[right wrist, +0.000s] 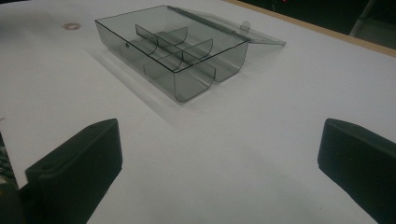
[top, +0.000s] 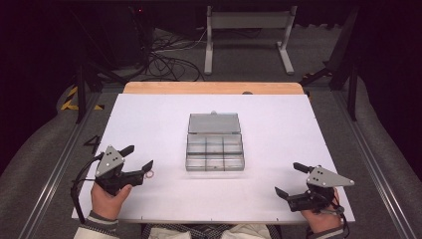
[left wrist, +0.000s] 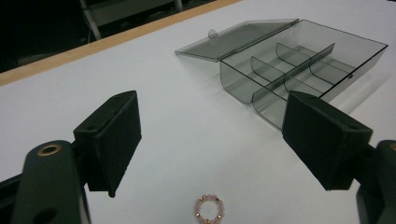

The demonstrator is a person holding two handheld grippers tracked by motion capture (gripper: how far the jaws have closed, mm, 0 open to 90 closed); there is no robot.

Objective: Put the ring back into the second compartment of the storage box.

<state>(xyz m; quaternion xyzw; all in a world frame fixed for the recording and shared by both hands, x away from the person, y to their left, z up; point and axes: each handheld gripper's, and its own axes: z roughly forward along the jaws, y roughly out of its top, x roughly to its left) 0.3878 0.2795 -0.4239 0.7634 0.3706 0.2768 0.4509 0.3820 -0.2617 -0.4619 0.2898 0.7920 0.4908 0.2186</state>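
Left tool sits low over the white counter, jaws spread wide and holding nothing; a small ring of pale pink beads with gold spacers lies flat on the counter between the two jaws, close in towards the tool's base in the left gripper view. From the high view the ring sits just beside the nearer jaw tip, well apart from the smoky clear plastic organiser box, which stands mid-counter with its hinged lid folded back flat and its divided compartments bare. Right tool rests near the counter's front right corner, jaws also wide apart, empty. Step in hand looks like the approach to pick up the ring. Next move likely calls for lowering the left tool so its pads bracket the thin ring, then closing gently; it lies flat and could slip.
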